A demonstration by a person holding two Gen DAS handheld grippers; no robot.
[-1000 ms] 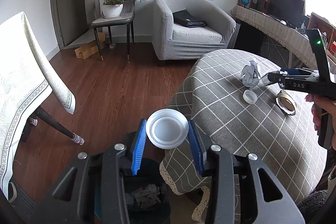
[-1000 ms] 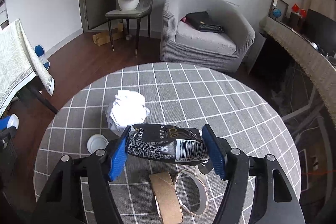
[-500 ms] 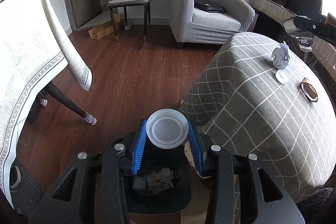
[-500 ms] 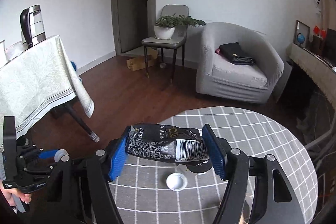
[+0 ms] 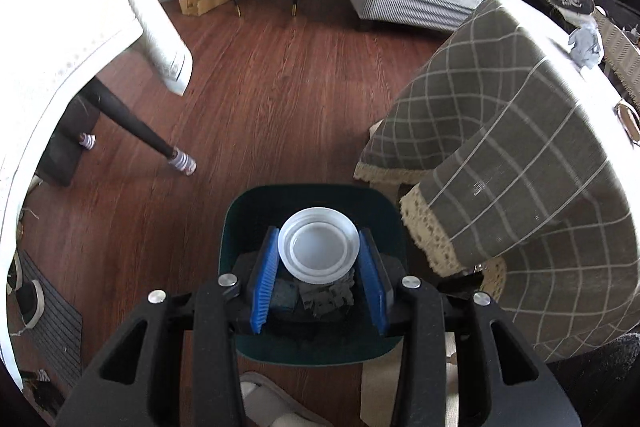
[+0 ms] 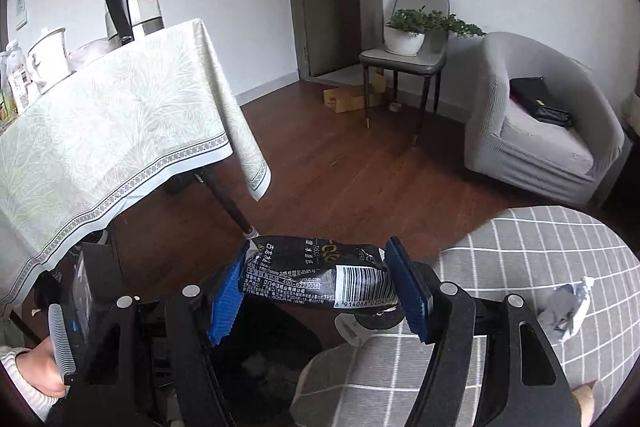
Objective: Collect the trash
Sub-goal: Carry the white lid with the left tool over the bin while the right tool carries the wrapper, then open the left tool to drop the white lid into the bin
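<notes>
My left gripper (image 5: pixel 319 254) is shut on a round white plastic lid (image 5: pixel 318 251), pointing steeply down right over the dark green trash bin (image 5: pixel 240 219) on the floor; crumpled dark trash lies inside the bin. My right gripper (image 6: pixel 318 281) is shut on a black plastic wrapper (image 6: pixel 316 273) with a barcode, held above the edge of the round table with the grey checked cloth (image 6: pixel 540 251). Below it the dark trash bin (image 6: pixel 276 339) shows. A crumpled paper ball (image 6: pixel 568 311) and a small white cap (image 6: pixel 350 329) lie on the table; the paper ball (image 5: pixel 586 45) also shows in the left wrist view.
A second table with a pale patterned cloth (image 6: pixel 100 131) stands left, carrying a kettle (image 6: pixel 132 1) and a mug. A grey armchair (image 6: pixel 548 131) and a chair with a potted plant (image 6: pixel 404 39) stand beyond open wooden floor (image 5: pixel 256 75). A person's hand and sleeve (image 6: pixel 28 379) hold the left tool.
My left gripper has sunk and tipped down with the lid, coming over the bin. My right gripper has swung left off the table middle toward its edge, still holding the wrapper.
</notes>
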